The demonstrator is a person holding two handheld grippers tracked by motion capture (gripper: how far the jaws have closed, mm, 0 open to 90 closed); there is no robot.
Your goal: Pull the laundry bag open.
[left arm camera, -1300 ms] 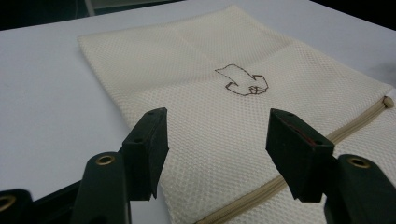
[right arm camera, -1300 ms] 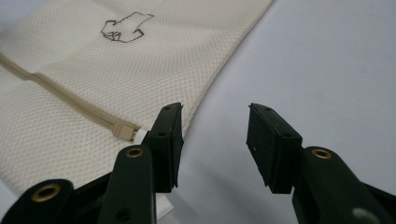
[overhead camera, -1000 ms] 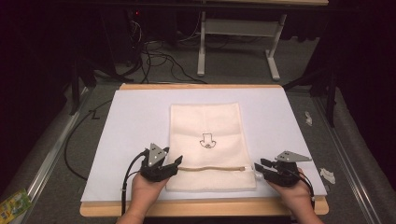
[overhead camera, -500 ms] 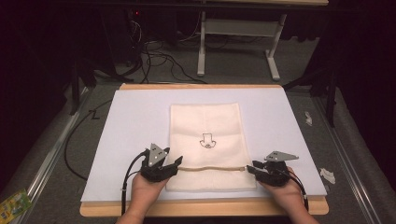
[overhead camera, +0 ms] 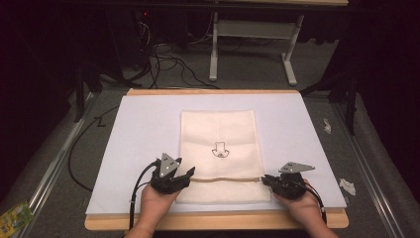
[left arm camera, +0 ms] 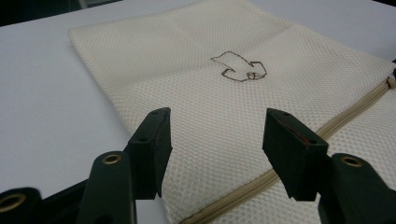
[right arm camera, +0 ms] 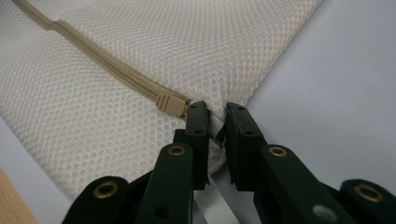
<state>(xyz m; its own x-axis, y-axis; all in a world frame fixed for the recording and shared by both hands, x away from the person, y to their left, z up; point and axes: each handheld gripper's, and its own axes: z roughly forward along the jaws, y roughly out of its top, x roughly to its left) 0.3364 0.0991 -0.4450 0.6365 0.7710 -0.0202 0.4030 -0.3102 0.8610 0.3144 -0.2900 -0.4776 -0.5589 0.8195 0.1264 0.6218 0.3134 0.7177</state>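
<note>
A cream mesh laundry bag lies flat on a white board, in the lower centre of the high view, its long sides running from the bottom of the frame toward the top. A tan zipper crosses the bag from side to side near its lower edge, so its long axis runs straight between the two hands.

The right gripper, at the lower right, sits at the zipper's right end. In the right gripper view its jaws have just been closing and now stand narrow, pinching the bag's edge fabric just beside the tan zipper pull, which lies to the left of the jaw tips and is not itself between them.

The left gripper, at the lower left, rests at the zipper's left end. In the left gripper view its jaws stand wide apart over the mesh, holding nothing, with the zipper line running under the right-hand jaw.

The pull is at the right end, nearest the right hand; judging from this, any opening stroke must travel leftward along the zipper.
</note>
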